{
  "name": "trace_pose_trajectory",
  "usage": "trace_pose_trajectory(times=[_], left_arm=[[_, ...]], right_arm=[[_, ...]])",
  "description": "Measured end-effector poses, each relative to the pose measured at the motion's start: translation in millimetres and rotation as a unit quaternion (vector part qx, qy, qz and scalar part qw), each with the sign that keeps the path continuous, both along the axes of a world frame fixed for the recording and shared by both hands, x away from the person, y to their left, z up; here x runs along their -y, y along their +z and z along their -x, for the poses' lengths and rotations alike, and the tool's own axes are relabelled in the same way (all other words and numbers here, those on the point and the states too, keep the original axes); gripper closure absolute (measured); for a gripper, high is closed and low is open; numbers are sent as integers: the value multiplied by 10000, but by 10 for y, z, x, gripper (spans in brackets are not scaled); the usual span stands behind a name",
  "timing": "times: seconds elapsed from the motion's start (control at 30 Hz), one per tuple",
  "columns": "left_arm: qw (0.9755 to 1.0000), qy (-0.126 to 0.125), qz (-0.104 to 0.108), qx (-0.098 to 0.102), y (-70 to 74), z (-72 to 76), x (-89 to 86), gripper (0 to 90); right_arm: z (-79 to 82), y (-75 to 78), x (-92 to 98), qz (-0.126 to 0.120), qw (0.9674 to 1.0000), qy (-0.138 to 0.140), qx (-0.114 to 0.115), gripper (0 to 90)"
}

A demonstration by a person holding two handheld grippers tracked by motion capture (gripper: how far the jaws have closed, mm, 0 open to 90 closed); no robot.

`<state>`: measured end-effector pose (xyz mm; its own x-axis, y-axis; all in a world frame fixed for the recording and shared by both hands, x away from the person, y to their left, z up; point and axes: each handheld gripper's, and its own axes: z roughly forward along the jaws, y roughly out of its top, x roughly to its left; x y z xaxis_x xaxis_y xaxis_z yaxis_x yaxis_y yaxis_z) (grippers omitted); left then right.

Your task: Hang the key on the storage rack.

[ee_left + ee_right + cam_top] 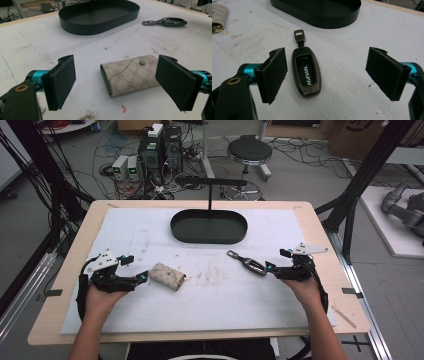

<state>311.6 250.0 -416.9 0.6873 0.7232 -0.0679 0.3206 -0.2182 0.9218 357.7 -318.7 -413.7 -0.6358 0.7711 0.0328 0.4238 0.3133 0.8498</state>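
A beige patterned key pouch [167,275] lies on the white mat, left of centre. My left gripper [142,278] is open just left of it; in the left gripper view the pouch [130,74] sits between the wide-apart jaws, nearer the right pad [176,81]. A dark car key fob [248,263] marked HAVAL lies right of centre. My right gripper [270,268] is open at its right end; in the right gripper view the fob [306,72] lies between the jaws, close to the left pad [273,73]. A black oval tray [209,226] stands behind.
The tray carries an upright black T-shaped stand [209,190]. The white mat [210,305] covers a wooden table [327,245]. Beyond the far edge are a stool [249,151], computer boxes [160,150] and floor cables. The pouch's open end with a gold clip [219,30] shows in the right gripper view.
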Motion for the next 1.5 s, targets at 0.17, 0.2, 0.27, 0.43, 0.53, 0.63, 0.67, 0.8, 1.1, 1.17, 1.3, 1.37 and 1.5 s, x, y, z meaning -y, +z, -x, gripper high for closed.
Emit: trace_pose_trajectory(times=[0.17,0.2,0.27,0.43,0.53,0.63,0.67,0.8,1.1,1.17,1.3,1.37,1.5], left_arm=[[10000,-18,57,16,-5,6,-18,166],[10000,-3,64,11,-13,5,-15,166],[10000,-19,20,-10,-27,-4,-12,166],[10000,-38,32,20,-37,5,-12,166],[10000,-48,30,23,-39,4,-13,166],[10000,-40,34,39,-30,6,-22,166],[10000,-33,12,38,-27,0,-28,166],[10000,5,-1,24,-17,-13,-44,166],[10000,-11,-42,55,-25,-23,-26,166],[10000,5,-52,43,-27,-19,-28,166],[9999,13,-118,82,-32,-10,-27,166],[9999,57,-111,64,-32,-13,-23,166],[9999,74,-120,65,-36,-20,-17,166]], right_arm=[[-30,-12,26,-42,9999,-107,-4,177],[-35,-17,32,-55,9999,-131,-56,177],[-42,-23,42,-8,9998,-167,-84,177],[-20,-21,-1,3,9999,-68,-130,178],[-28,-22,-67,51,9998,56,-186,177],[-53,-9,-115,50,9997,160,-174,177],[-71,-1,-131,85,9996,210,-163,177],[-112,23,-186,135,9993,292,-176,177],[-352,123,-369,259,9973,575,-377,180],[-380,122,-396,283,9972,589,-374,180],[-504,76,-529,410,9961,624,-467,180],[-547,52,-592,462,9955,660,-493,182],[-621,19,-736,610,9933,789,-588,241]])
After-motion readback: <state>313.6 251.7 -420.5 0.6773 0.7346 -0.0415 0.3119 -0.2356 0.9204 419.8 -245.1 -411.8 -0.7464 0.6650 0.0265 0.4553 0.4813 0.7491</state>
